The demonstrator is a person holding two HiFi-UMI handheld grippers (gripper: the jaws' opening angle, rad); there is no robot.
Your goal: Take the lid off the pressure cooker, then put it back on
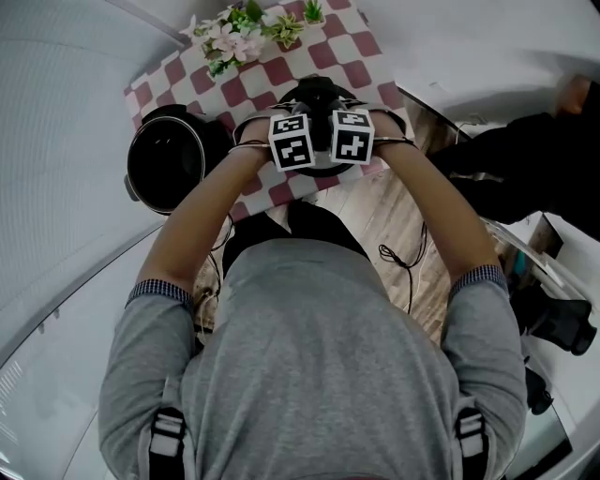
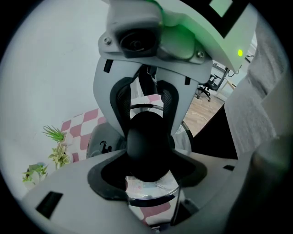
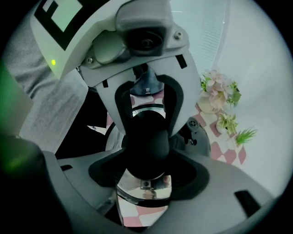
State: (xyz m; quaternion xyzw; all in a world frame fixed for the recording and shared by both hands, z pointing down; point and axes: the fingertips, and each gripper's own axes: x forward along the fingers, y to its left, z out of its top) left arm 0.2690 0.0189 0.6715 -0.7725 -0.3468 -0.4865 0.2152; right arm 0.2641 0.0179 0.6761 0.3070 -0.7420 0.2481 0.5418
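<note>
The pressure cooker's lid [image 1: 326, 170] is a shiny round lid [image 2: 151, 194] with a black knob [image 2: 146, 146]. It hangs over the red-and-white checked cloth [image 1: 352, 47], to the right of the open black cooker pot [image 1: 169, 159]. My left gripper [image 1: 292, 139] and right gripper [image 1: 352, 134] face each other over it, marker cubes side by side. In the left gripper view my left gripper [image 2: 146, 170] is shut on the knob. In the right gripper view my right gripper [image 3: 145, 172] clasps the same knob [image 3: 145, 141] from the other side, above the lid [image 3: 144, 191]. The pot [image 3: 207, 132] stands just beyond.
Potted flowers and small green plants [image 1: 248, 23] stand at the cloth's far edge [image 3: 219, 98]. A wooden floor [image 1: 384, 220] shows beside the small table. Dark equipment and a person's clothing [image 1: 525, 159] lie to the right. White walls curve around the left side.
</note>
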